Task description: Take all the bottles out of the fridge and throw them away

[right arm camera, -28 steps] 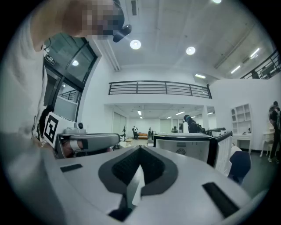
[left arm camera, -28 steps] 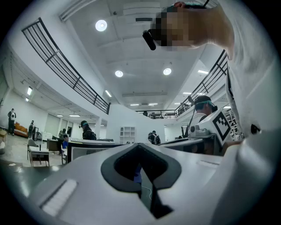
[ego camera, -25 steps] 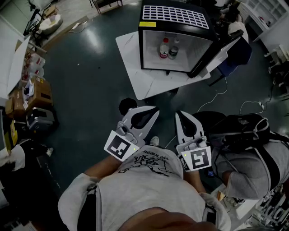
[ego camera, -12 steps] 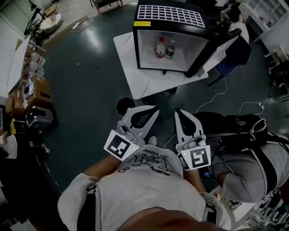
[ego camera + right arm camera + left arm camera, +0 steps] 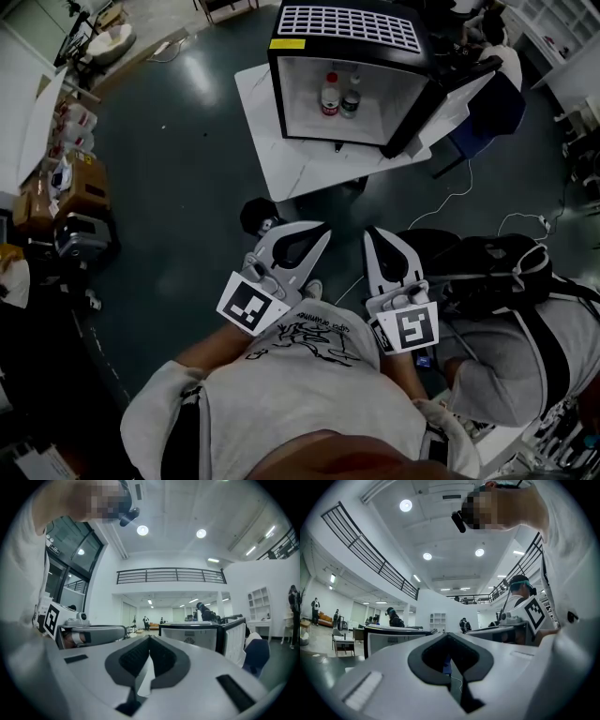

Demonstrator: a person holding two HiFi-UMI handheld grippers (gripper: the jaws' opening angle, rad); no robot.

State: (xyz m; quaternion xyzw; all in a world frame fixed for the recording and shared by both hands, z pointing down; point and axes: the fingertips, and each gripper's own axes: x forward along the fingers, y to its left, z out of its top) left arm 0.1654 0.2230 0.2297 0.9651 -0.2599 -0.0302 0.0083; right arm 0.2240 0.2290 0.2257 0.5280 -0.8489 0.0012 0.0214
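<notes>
A small black fridge (image 5: 349,21) stands open on a white table (image 5: 302,167) ahead of me, its door swung out to the right. Two bottles stand inside: one with a red cap and label (image 5: 329,95) and a paler one (image 5: 350,97) beside it. My left gripper (image 5: 324,228) and right gripper (image 5: 369,234) are held side by side close to my chest, far short of the table, both shut and empty. The left gripper (image 5: 447,634) points level with the fridge (image 5: 391,638) at its left. The right gripper (image 5: 150,637) has the fridge (image 5: 194,637) straight ahead.
A black backpack (image 5: 495,264) lies on the floor right of my grippers, with a seated person (image 5: 525,352) behind it. Cardboard boxes and clutter (image 5: 58,192) line the left side. A blue chair (image 5: 487,117) stands by the fridge door. A white cable (image 5: 457,194) trails over the floor.
The fridge and table have slid up and left in the head view. Both grippers keep the same pose before my chest, still shut.
</notes>
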